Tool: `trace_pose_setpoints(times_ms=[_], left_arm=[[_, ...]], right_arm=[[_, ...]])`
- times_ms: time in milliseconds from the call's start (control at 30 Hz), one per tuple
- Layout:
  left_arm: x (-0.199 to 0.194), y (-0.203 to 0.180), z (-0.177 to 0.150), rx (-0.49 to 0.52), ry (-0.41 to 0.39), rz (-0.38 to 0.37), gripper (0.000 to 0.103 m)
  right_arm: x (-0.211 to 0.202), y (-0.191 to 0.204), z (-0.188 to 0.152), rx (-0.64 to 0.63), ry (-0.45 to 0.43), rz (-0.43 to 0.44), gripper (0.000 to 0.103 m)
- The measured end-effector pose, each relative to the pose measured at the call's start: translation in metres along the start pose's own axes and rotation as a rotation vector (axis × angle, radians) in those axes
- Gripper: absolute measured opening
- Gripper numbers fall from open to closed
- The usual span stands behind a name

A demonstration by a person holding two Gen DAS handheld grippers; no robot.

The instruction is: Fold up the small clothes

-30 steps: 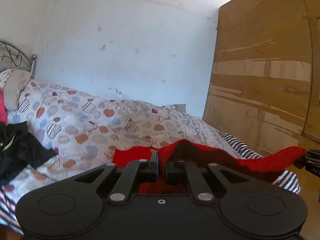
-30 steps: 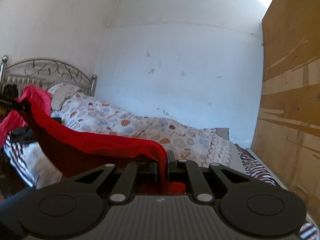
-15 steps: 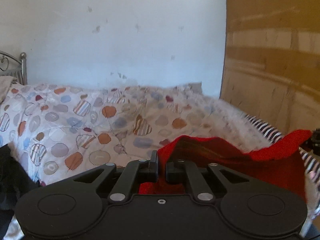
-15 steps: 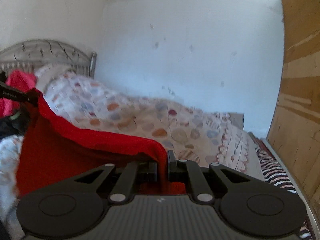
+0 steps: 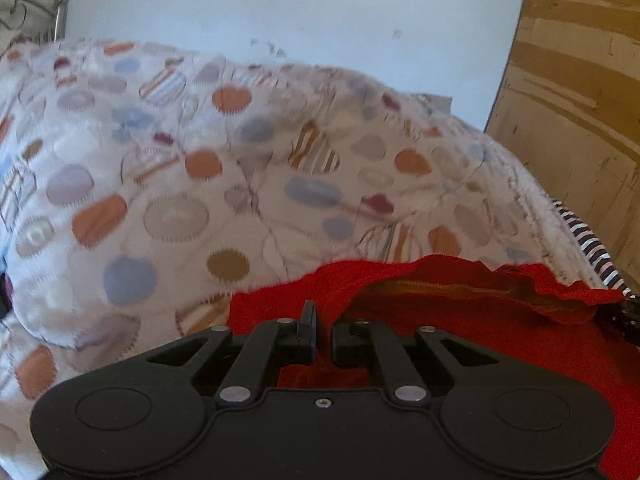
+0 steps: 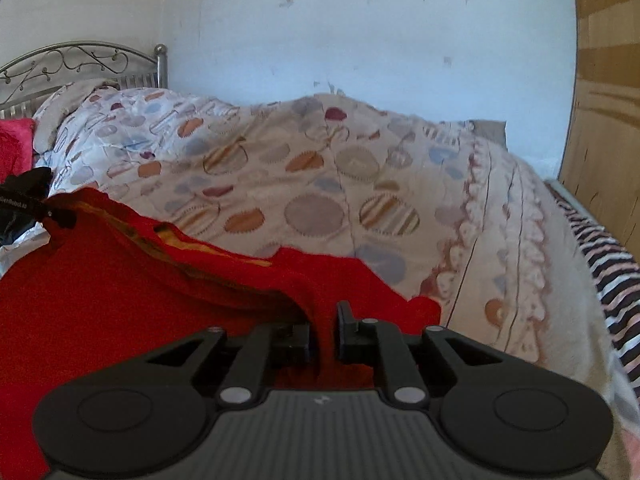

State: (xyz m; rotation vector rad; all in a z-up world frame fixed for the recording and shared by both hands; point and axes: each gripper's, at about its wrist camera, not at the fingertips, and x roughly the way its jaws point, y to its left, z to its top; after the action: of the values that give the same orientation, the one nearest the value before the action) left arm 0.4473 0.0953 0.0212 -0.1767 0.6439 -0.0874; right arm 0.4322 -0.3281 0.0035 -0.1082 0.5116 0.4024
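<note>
I have the red garment [image 5: 460, 320] strung between my two tongs: the left gripper [image 5: 323, 334] is clamped on one corner, while the right gripper [image 6: 323, 334], its jaws just easing apart, has cloth between them. The garment's long edge spans side to side, the quilt [image 6: 320, 184] lying directly ahead and below both.

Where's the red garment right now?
The red garment hangs stretched between the left gripper and right gripper, low in both wrist views, just in front of the patterned duvet on the bed.
</note>
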Motion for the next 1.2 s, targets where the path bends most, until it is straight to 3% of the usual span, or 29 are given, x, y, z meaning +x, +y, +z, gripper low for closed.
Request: trace_pose_setpoints(times_ms=[200,267,300,367,433,467,500,667,800,967,1067,1100,1133,1167,1200], left_arm=[[0.010,0.006,-0.005,-0.048,0.015,-0.011,0.015],[0.010,0.008,-0.004,-0.060,0.018,-0.005,0.022],[0.009,0.009,-0.004,-0.066,0.017,-0.002,0.029],[0.007,0.012,-0.006,-0.083,0.011,0.003,0.042],[0.003,0.017,-0.006,-0.111,-0.006,0.011,0.076],[0.000,0.020,-0.007,-0.133,-0.024,0.012,0.084],[-0.003,0.024,-0.007,-0.154,-0.046,0.002,0.092],[-0.020,0.047,-0.005,-0.267,-0.124,-0.030,0.099],[-0.026,0.047,-0.008,-0.208,-0.123,-0.083,0.102],[-0.017,0.031,-0.021,-0.066,-0.072,-0.111,0.097],[-0.007,0.024,-0.022,-0.043,-0.060,-0.099,0.077],[-0.003,0.022,-0.021,-0.047,-0.054,-0.097,0.057],[0.001,0.021,-0.019,-0.052,-0.046,-0.100,0.021],[0.005,0.019,-0.017,-0.052,-0.035,-0.095,0.008],[0.006,0.018,-0.016,-0.054,-0.039,-0.068,0.010]], right_arm=[[0.005,-0.004,-0.003,0.010,0.013,-0.017,0.039],[0.003,-0.006,-0.004,0.020,0.009,-0.024,0.053],[0.003,-0.007,-0.004,0.021,0.006,-0.033,0.059],[0.000,-0.009,-0.005,0.025,-0.008,-0.046,0.079],[-0.004,-0.012,-0.005,0.037,-0.027,-0.060,0.094],[-0.006,-0.014,-0.005,0.041,-0.036,-0.075,0.099],[-0.008,-0.015,-0.006,0.042,-0.047,-0.100,0.101],[-0.012,-0.026,-0.007,0.066,-0.049,-0.168,0.103],[-0.015,-0.032,-0.013,0.088,-0.052,-0.089,0.103],[-0.010,-0.026,-0.012,0.066,-0.054,-0.018,0.087],[-0.003,-0.021,-0.009,0.046,-0.053,0.004,0.074],[0.000,-0.020,-0.006,0.036,-0.049,0.006,0.069],[0.002,-0.018,-0.005,0.027,-0.045,0.001,0.043],[0.006,-0.018,-0.003,0.021,-0.037,-0.006,0.011],[0.007,-0.018,-0.001,0.022,-0.037,-0.018,0.009]])
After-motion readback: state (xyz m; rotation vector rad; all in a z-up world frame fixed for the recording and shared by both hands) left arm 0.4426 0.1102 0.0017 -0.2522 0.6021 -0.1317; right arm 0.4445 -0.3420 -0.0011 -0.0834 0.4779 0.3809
